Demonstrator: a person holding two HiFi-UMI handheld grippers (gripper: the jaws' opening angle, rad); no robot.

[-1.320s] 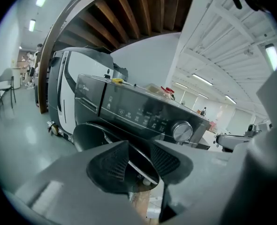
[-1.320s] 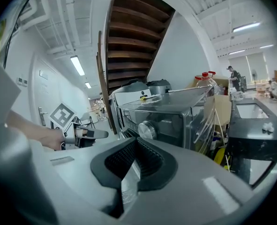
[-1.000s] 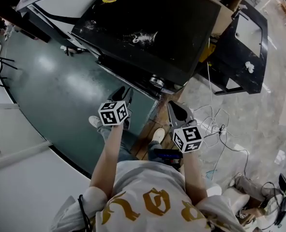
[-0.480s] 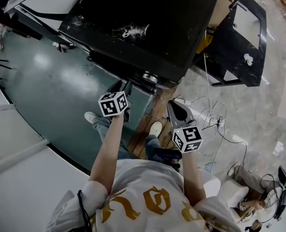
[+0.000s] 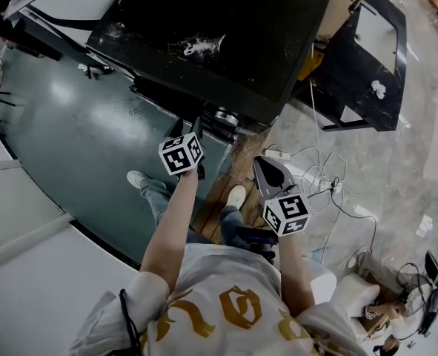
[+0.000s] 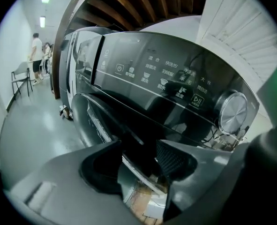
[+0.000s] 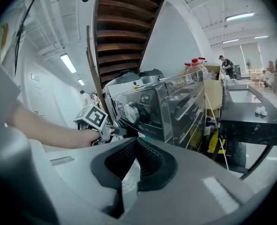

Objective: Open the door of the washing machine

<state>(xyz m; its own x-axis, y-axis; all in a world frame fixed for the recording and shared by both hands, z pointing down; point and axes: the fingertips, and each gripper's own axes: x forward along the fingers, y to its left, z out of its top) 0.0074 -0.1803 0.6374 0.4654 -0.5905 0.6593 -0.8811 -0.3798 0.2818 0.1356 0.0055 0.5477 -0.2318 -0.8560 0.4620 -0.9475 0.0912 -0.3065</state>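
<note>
The black washing machine (image 5: 226, 35) fills the top of the head view. In the left gripper view its glossy control panel (image 6: 166, 86) with a silver dial (image 6: 233, 112) sits above the dark round door (image 6: 89, 118). My left gripper (image 6: 139, 157) is open right at the machine's front (image 5: 198, 130), and the door's pale rim runs through the gap between the jaws. Whether the pads touch the rim is unclear. My right gripper (image 7: 136, 144) is shut on nothing and hangs back (image 5: 261, 162), right of the left one, away from the machine (image 7: 157, 107).
A black table frame (image 5: 374, 58) stands right of the machine, shown as a dark counter (image 7: 250, 118) in the right gripper view. White cables and a power strip (image 5: 319, 184) lie on the floor. A chair (image 6: 21, 76) and people stand far off on the left.
My left gripper has moved forward and up to the machine's front, its jaws now at the door's edge. The right gripper has barely moved.
</note>
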